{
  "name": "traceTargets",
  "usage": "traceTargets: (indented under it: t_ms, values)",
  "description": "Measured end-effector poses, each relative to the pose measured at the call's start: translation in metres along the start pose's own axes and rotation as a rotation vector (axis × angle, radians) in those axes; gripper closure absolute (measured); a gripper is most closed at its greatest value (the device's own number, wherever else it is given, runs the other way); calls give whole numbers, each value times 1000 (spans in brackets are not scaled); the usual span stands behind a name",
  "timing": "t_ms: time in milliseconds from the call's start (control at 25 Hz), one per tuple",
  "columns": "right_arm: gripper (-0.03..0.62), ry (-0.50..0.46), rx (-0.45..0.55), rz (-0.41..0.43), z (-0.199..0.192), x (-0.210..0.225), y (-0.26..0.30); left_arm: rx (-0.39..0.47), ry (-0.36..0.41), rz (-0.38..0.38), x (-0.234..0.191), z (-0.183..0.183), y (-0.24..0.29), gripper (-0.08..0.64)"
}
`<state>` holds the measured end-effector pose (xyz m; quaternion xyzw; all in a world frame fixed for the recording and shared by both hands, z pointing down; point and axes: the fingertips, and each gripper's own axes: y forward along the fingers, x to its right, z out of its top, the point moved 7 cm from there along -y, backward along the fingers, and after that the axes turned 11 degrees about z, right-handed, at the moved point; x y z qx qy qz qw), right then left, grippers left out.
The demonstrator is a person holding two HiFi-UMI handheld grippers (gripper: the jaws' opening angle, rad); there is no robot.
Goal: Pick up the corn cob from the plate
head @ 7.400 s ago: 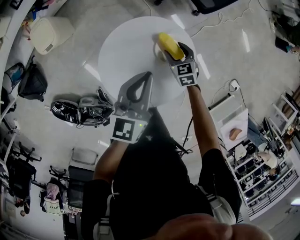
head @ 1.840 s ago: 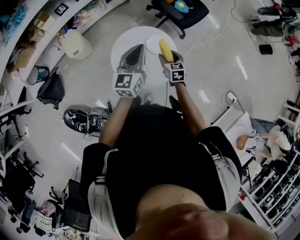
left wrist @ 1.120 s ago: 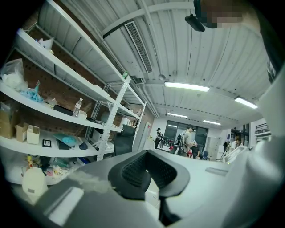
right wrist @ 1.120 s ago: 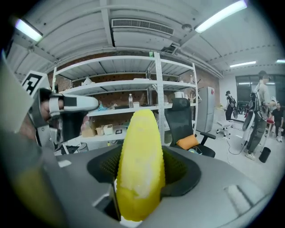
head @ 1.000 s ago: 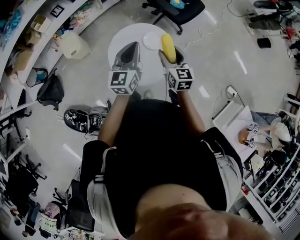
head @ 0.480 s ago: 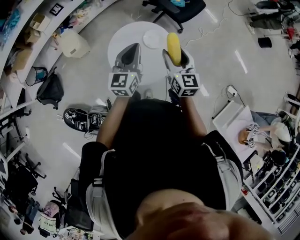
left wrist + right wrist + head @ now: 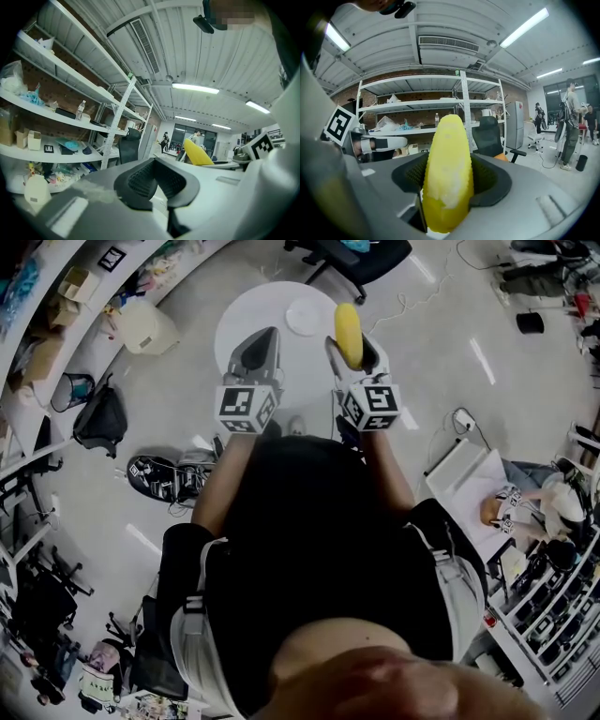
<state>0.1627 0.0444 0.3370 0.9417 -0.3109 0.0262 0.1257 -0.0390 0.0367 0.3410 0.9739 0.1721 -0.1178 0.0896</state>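
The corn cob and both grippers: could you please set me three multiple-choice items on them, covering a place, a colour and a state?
1. Where is the corn cob?
A. on the plate
B. between the right gripper's fingers
C. out of sight

2. What colour is the cob?
A. green
B. yellow
C. red

3. How does the left gripper stand?
A. shut on the cob
B. wide open
C. shut, holding nothing

Answers:
1 B: the right gripper view shows its fingers clamped on the cob, and the plate lies bare.
2 B: it is yellow in every view.
3 C: the left gripper view shows its fingers together with nothing between them.
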Motion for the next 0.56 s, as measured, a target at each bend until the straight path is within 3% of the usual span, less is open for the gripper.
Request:
traceTargets:
  t_ms: [560]
  values:
    - [330,16,-4,-5,-5,6,-1,-5,3,-10,3,-6,1,560]
